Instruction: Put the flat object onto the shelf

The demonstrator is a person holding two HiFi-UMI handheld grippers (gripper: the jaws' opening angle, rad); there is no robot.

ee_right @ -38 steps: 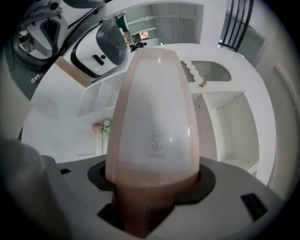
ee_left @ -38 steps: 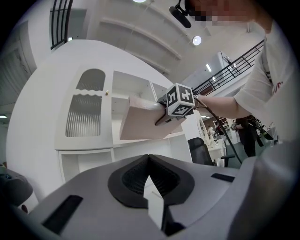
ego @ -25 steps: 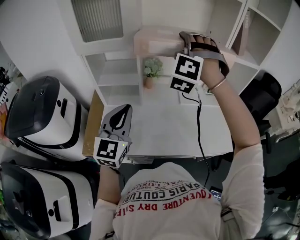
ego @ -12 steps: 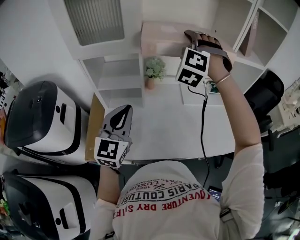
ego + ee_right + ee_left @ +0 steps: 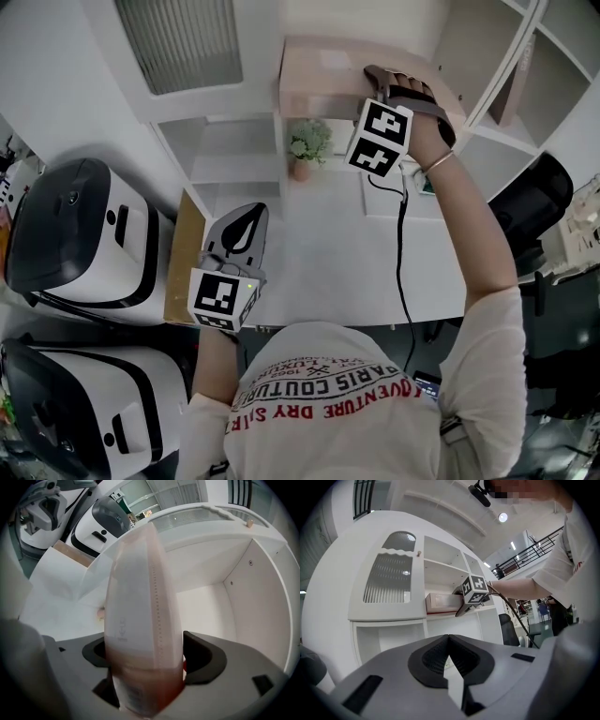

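A white shelf unit with open compartments stands along the far edge of a white desk. A ribbed glass door closes the unit's upper left part. A small potted plant sits at the desk's far edge, close to the unit. A brown board lines the desk's left edge, and beyond it stand two white-and-black machines. A black chair stands off the right edge. The left gripper view shows a round ceiling lamp and a dark railing.
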